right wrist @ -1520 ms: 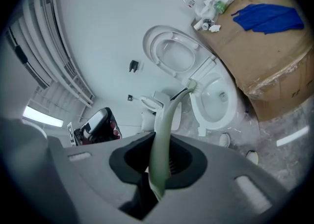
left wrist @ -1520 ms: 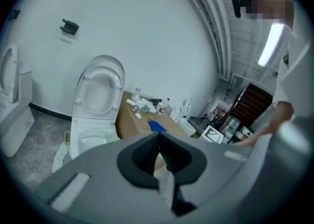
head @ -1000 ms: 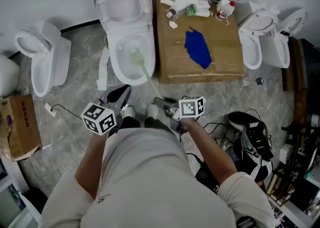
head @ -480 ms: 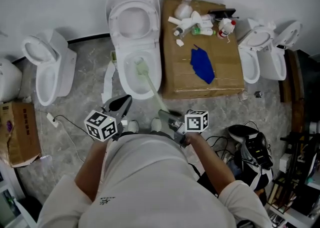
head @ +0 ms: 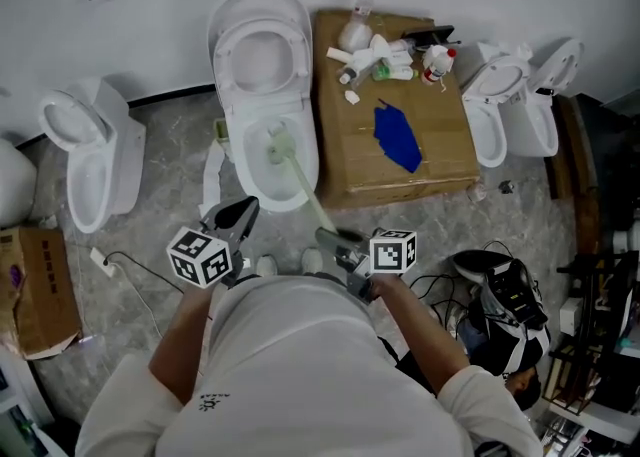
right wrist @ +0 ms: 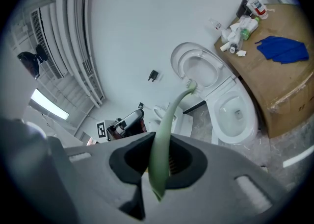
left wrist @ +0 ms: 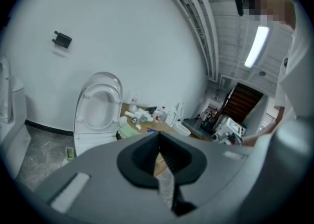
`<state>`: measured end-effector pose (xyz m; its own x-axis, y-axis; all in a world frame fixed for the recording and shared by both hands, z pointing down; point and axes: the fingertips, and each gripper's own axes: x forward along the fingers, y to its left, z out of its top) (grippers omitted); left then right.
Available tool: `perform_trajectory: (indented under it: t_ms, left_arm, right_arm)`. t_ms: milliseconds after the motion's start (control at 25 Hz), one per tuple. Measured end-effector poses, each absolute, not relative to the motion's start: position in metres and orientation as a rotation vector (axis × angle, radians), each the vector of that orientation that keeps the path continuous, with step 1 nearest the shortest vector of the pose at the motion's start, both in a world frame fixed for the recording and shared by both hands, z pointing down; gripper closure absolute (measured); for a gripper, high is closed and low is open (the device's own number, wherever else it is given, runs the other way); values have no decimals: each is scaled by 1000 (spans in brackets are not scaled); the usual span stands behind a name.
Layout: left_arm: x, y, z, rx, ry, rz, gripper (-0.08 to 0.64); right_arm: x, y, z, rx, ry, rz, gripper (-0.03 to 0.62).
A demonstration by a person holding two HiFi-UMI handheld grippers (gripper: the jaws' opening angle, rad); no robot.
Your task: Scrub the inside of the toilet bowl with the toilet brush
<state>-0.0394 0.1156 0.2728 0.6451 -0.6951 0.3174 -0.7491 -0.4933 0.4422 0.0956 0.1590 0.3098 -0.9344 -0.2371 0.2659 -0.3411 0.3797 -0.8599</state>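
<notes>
Nearest, left gripper point(head: 240, 213) hangs low in front of person's torso, jaws pressed together, nothing between them. Right gripper point(head: 335, 239) clamps end of pale green toilet brush point(head: 300, 183); handle slants away up-left over front rim of toilet bowl point(head: 232, 160). Brush head sits inside bowl, seat and lid raised behind. Just right of bowl, cardboard box point(head: 360, 170) carries blue cloth point(head: 397, 135), bottles point(head: 385, 50) clustered at far edge. Second toilet point(head: 85, 160) far left, third toilet point(head: 495, 110) far right, both against white wall

Toilet brush point(head: 298, 183), seemingly inside toilet bowl point(head: 238, 167)
</notes>
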Motion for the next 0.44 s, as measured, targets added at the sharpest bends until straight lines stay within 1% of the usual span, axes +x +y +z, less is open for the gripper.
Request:
perform_trajectory:
  t_ms: [440]
  left_arm:
    - [-47, 122, 270, 2328, -1107, 118, 569]
  right_arm:
    - [86, 167, 310, 577, -2515, 1591, 541]
